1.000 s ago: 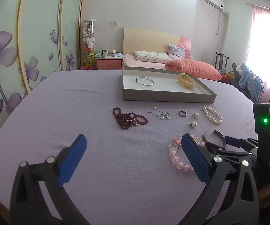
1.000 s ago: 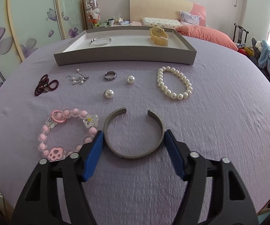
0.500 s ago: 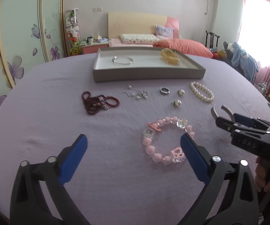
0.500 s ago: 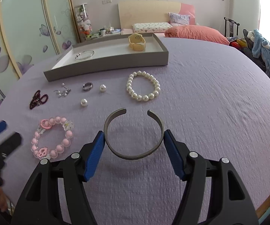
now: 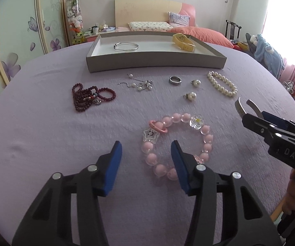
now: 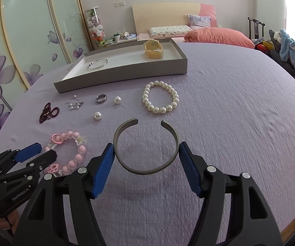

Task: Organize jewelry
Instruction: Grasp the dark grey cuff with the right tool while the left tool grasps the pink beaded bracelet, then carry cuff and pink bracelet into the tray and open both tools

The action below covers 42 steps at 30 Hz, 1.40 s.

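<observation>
- Since a second ago my left gripper [image 5: 146,153] has come over the pink bead bracelet [image 5: 205,138] while its jaws were closing; now half-wide, right finger inside the loop, left finger outside, pads not pressing.
- My right gripper [image 6: 146,160] clamps one grey cuff [image 6: 145,170] by its sides.
- Ahead of both: one grey tray [image 5: 155,64] holding one silver bangle [image 5: 126,46] and one yellow watch [image 5: 183,41].
- Before the tray: two pearl studs [image 5: 190,96], one ring [image 5: 175,80], one pearl bracelet [image 5: 222,84], one dark red bead string [image 5: 90,98].
</observation>
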Motion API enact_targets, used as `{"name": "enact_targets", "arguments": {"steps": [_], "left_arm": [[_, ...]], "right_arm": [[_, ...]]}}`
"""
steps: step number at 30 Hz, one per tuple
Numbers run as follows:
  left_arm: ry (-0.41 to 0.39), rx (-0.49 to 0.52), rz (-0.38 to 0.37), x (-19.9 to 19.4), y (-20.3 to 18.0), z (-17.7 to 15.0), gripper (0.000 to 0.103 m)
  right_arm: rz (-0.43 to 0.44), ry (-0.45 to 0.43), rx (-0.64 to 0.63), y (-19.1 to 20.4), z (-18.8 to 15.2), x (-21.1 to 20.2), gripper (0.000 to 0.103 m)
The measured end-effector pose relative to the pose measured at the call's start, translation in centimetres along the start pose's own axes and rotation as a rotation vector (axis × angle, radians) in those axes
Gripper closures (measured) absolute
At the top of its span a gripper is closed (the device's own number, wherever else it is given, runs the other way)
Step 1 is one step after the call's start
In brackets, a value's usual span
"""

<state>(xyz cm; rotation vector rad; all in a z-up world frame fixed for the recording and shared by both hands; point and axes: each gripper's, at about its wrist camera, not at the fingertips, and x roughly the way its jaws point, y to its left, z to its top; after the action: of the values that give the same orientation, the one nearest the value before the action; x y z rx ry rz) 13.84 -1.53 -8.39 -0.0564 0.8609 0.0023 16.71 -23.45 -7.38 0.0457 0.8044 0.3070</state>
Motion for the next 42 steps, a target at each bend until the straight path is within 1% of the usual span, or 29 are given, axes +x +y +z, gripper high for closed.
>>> {"name": "enact_targets", "arguments": {"steps": [2, 5, 9, 11, 13, 15, 16, 19, 23, 29, 34, 42], "left_arm": [[0.002, 0.003, 0.007, 0.1, -0.1, 0.1, 0.054], [0.004, 0.004, 0.018, 0.1, -0.2, 0.2, 0.062], [0.009, 0.011, 0.017, 0.0, -0.4, 0.2, 0.069], [0.01, 0.011, 0.018, -0.1, -0.4, 0.1, 0.07], [0.008, 0.015, 0.026, -0.1, -0.5, 0.1, 0.076], [0.005, 0.02, 0.022, -0.1, -0.4, 0.1, 0.088], [0.005, 0.015, 0.012, -0.1, -0.3, 0.1, 0.09], [0.009, -0.006, -0.014, -0.3, 0.5, 0.1, 0.09], [-0.012, -0.013, -0.011, -1.3, 1.5, 0.1, 0.09], [-0.095, -0.024, 0.016, -4.0, 3.4, 0.9, 0.09], [-0.167, -0.051, 0.023, -6.4, 4.8, 2.1, 0.09], [-0.236, -0.077, 0.028, -9.0, 5.6, 3.1, 0.09]], "right_arm": [[0.002, -0.002, -0.002, 0.1, 0.0, -0.1, 0.037], [0.006, -0.005, -0.005, 0.2, 0.0, -0.1, 0.037], [0.008, -0.008, -0.004, 0.2, 0.0, -0.2, 0.037], [0.01, -0.01, -0.006, 0.3, 0.0, -0.3, 0.037], [0.011, -0.013, -0.008, 0.4, 0.0, -0.4, 0.037], [0.014, -0.015, -0.01, 0.4, 0.0, -0.5, 0.037], [0.014, -0.016, -0.011, 0.5, 0.0, -0.5, 0.037], [0.016, -0.024, -0.012, 0.5, 0.1, -0.7, 0.037], [0.017, -0.034, -0.012, 0.6, 0.3, -0.9, 0.037], [0.026, -0.052, -0.02, 1.0, 0.5, -1.3, 0.037], [0.039, -0.067, -0.029, 1.5, 0.7, -1.6, 0.037], [0.045, -0.085, -0.033, 1.7, 0.9, -2.1, 0.037]]}}
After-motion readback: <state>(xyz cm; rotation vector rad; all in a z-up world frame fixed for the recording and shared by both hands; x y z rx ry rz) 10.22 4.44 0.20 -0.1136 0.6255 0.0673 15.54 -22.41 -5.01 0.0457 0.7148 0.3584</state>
